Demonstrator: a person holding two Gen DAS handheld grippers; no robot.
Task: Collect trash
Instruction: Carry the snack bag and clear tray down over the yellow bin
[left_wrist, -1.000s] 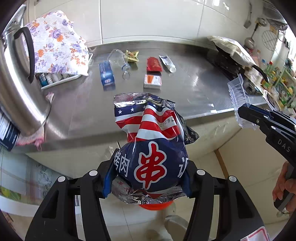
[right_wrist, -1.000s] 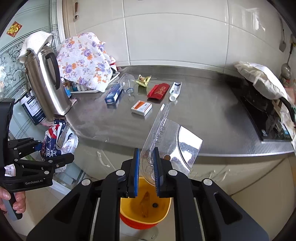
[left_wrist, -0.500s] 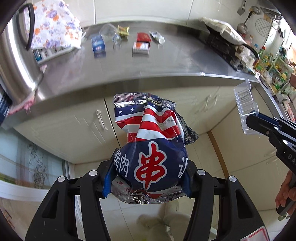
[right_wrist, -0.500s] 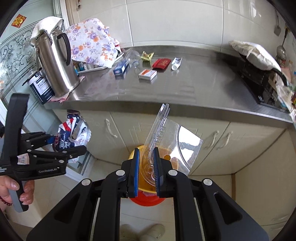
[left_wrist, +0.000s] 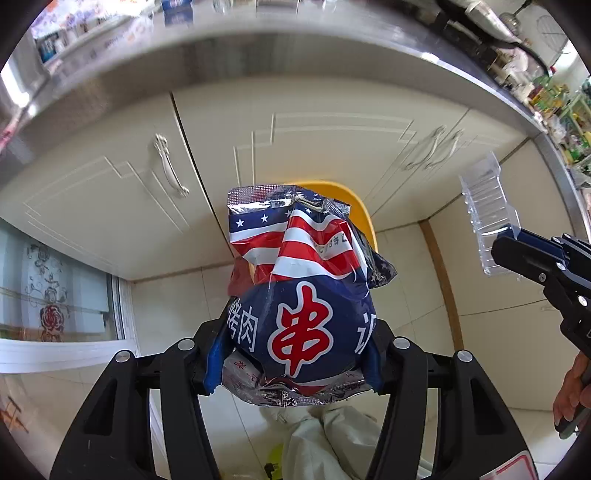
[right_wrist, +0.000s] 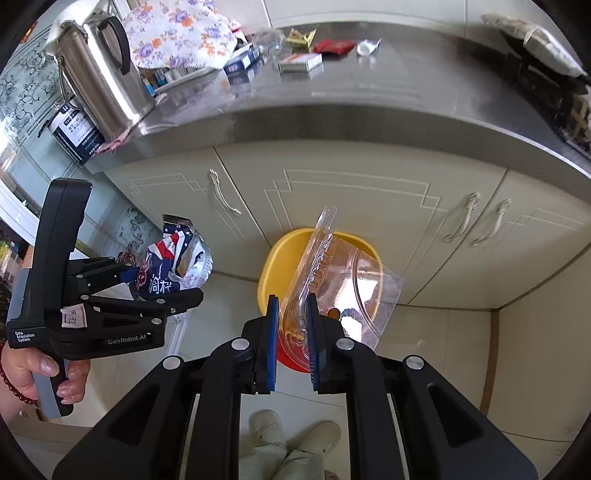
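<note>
Left wrist view: a crumpled foil snack bag printed with stars, stripes and red Chinese characters (left_wrist: 299, 295) is clamped between the blue-padded fingers of the left gripper (left_wrist: 293, 354), which is closed on its lower half. Behind the bag, part of a round yellow plastic bin (left_wrist: 354, 206) is seen on the tiled floor (left_wrist: 177, 302), in front of cream cabinet doors (left_wrist: 314, 140).

In the right wrist view, a clear moulded plastic blister tray (right_wrist: 340, 280) is pinched at its lower edge by the right gripper (right_wrist: 291, 343), closed on it, and is held tilted above the yellow bin (right_wrist: 273, 266). The left gripper (right_wrist: 162, 284) with the bag (right_wrist: 173, 266) is seen to the left of the bin, not over it. On the steel countertop (right_wrist: 369, 96), small boxes and wrappers (right_wrist: 299, 62) are left lying, beside a steel kettle (right_wrist: 103, 81).
</note>
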